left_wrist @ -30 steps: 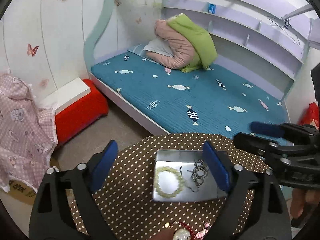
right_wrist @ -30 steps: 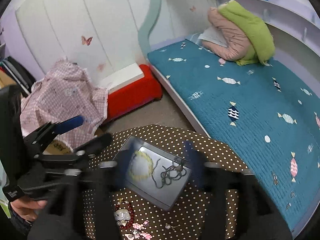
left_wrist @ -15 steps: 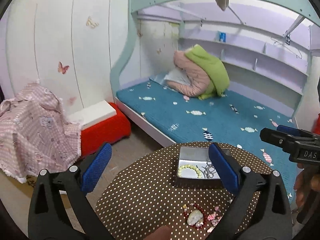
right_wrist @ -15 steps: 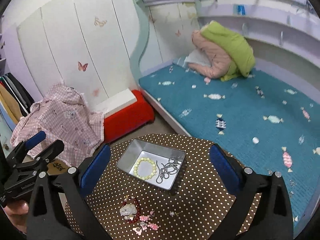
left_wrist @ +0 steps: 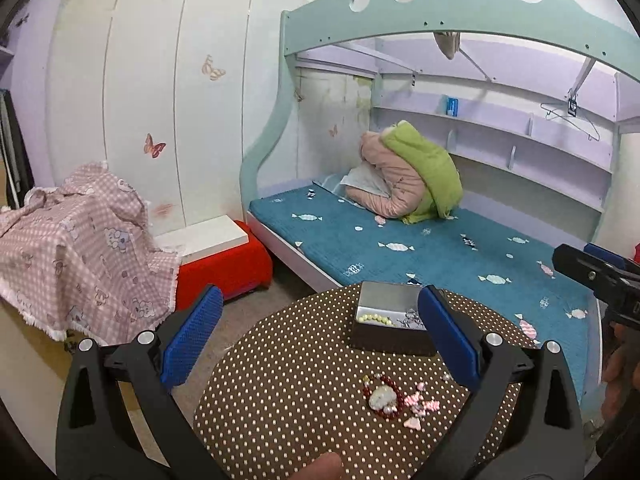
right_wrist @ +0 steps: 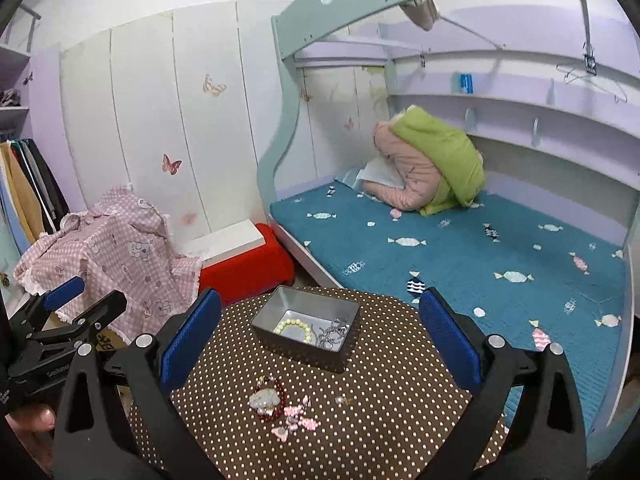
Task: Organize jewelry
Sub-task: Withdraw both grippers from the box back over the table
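Left gripper (left_wrist: 320,336) and right gripper (right_wrist: 320,336): jaws spread wide after just opening further, nothing between the blue pads, both held above the near edge of the round polka-dot table (right_wrist: 400,420). A metal tin (right_wrist: 308,334) stands on the table's far side, containing a pale bead bracelet (right_wrist: 296,328) and a silver chain (right_wrist: 332,334). A red bead bracelet (right_wrist: 270,398) and pink trinkets (right_wrist: 298,416) lie loose on the cloth, nearer the grippers and apart from the tin.

A: Count time! One metal tin (right_wrist: 306,334) on the desk (right_wrist: 400,420), two pieces inside: one pale bead bracelet (right_wrist: 295,328), one silver chain (right_wrist: 332,334).

B: Beside the tin, one red bead bracelet (right_wrist: 269,398).
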`<action>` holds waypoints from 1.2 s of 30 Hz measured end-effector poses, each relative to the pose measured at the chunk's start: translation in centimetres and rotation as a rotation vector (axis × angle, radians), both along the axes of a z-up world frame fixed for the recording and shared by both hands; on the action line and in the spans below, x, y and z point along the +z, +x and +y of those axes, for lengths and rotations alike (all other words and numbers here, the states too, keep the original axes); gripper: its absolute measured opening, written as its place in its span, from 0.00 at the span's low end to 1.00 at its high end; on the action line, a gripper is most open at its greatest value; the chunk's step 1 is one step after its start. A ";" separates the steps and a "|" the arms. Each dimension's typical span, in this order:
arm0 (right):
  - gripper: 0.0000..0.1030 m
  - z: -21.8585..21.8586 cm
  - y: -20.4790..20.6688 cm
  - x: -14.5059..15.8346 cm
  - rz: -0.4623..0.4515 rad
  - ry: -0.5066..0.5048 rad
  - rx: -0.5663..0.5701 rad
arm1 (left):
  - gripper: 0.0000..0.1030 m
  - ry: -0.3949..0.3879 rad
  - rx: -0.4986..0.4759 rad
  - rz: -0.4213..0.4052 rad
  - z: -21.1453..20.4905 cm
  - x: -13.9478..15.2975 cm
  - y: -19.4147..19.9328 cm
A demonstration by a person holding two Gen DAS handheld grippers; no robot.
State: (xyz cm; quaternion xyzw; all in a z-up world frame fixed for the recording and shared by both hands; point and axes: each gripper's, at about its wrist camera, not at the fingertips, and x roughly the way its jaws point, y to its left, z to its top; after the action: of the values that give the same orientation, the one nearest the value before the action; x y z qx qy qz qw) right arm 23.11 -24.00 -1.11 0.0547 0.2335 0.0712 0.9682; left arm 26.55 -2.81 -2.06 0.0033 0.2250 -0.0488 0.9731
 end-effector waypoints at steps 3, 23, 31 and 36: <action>0.93 0.2 -2.2 -0.4 -0.032 -0.018 -0.028 | 0.95 -0.003 0.013 -0.006 0.3 -0.5 -1.8; 0.93 1.5 -7.3 -5.3 -0.001 -0.087 -0.099 | 0.95 -0.018 0.045 0.051 1.8 -4.5 -6.4; 0.93 2.1 -6.6 -6.2 0.037 -0.101 -0.091 | 0.95 -0.025 0.059 0.068 2.4 -5.1 -5.9; 0.93 2.5 -5.8 -6.9 0.078 -0.112 -0.080 | 0.95 -0.015 0.053 0.081 2.5 -5.7 -5.6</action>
State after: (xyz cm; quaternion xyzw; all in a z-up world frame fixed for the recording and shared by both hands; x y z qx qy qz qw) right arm 17.30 -21.51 -8.04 0.0126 0.2725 0.0171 0.9619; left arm 20.98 -0.32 -7.78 -0.0120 0.2636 -0.0249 0.9642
